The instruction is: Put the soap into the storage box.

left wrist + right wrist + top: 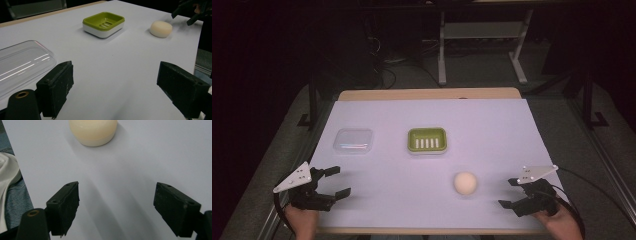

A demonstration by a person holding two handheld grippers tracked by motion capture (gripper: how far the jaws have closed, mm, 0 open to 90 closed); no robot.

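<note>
A round cream soap bar (465, 183) lies on the white sheet, right of centre; it shows too as the soap (93, 131) and the soap (161, 28). A green and white soap dish (427, 140) sits mid-table, seen as the dish (103, 24). A clear plastic lid (353, 141) lies left of it, the lid (22, 63). My left gripper (337, 182) rests open at the front left, nothing between its jaws. My right gripper (511, 193) stands open at the front right, just right of the soap, apart from it. Its own view has the gripper (116, 202) pointing at the soap.
The white sheet (432, 115) covers a wooden table (427, 93) with edges close to both hands. Beyond the table are a dark floor, cables and a metal stand (443, 55). Jeans and a white garment (10, 185) lie past the front edge.
</note>
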